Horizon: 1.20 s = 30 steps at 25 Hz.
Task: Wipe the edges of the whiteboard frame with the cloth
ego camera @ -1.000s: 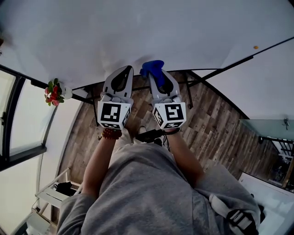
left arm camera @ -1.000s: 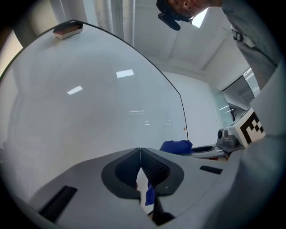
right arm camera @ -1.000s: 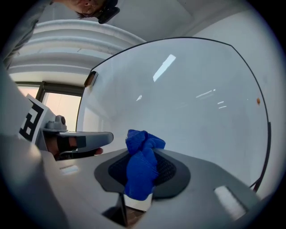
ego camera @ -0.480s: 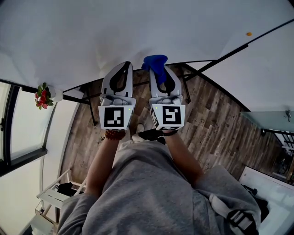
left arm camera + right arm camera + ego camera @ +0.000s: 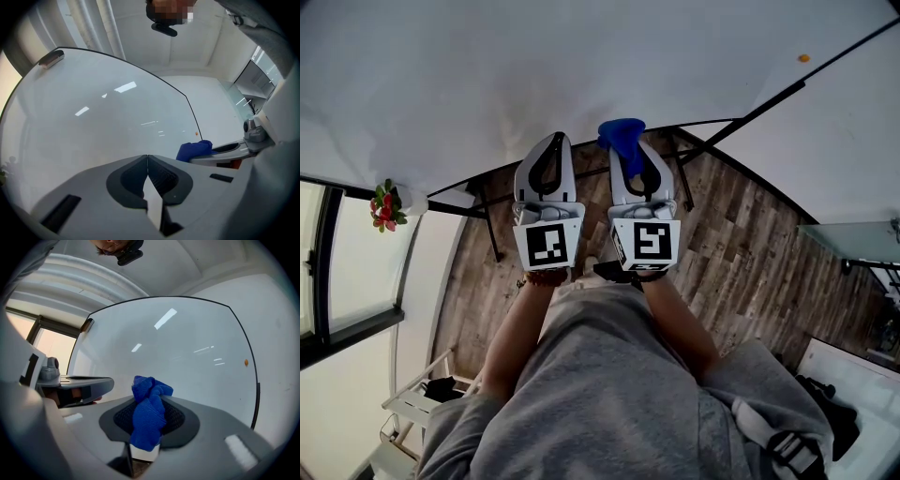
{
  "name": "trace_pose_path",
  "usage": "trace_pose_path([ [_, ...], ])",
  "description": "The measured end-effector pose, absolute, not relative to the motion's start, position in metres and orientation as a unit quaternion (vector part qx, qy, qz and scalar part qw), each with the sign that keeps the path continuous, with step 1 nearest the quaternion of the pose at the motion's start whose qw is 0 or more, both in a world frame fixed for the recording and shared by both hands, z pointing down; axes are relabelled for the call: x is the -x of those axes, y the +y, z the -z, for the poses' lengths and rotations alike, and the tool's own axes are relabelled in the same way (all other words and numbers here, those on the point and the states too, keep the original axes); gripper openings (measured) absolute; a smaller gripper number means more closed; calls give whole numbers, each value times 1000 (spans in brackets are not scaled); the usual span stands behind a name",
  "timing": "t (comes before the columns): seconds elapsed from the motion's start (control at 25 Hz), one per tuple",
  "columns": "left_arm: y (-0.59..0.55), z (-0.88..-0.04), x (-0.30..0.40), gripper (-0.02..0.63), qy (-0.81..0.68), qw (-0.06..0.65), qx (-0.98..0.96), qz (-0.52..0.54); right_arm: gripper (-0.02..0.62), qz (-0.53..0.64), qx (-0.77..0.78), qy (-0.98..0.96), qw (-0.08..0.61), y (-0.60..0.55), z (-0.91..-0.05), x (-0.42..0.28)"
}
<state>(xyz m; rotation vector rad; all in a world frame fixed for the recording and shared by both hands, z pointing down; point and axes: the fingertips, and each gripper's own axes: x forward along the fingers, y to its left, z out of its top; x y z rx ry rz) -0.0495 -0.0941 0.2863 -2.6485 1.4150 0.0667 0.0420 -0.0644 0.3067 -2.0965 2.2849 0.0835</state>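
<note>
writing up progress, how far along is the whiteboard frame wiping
Done: the blue cloth is clamped in the right gripper. In hand: it is held up at the whiteboard; contact with the dark frame cannot be told. The left gripper is shut, empty. Left: wiping the edges, seemingly all.

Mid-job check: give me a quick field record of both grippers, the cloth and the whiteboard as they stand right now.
left gripper: fingers together, nothing between them
right gripper: fingers shut on the blue cloth
blue cloth state: bunched, poking out past the fingertips toward the board
whiteboard: ahead of both grippers, surface looks blank
frame: thin black edge around the board
orange magnet: on the board near its right edge
blue cloth touching frame: cannot tell
</note>
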Motion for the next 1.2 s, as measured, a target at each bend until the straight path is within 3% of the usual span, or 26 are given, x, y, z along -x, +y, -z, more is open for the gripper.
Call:
trace_pose_path([
  [1.2,-59,-333,2,9,434,61,899,27,112,27,697,714,62,-38,-329,-98],
])
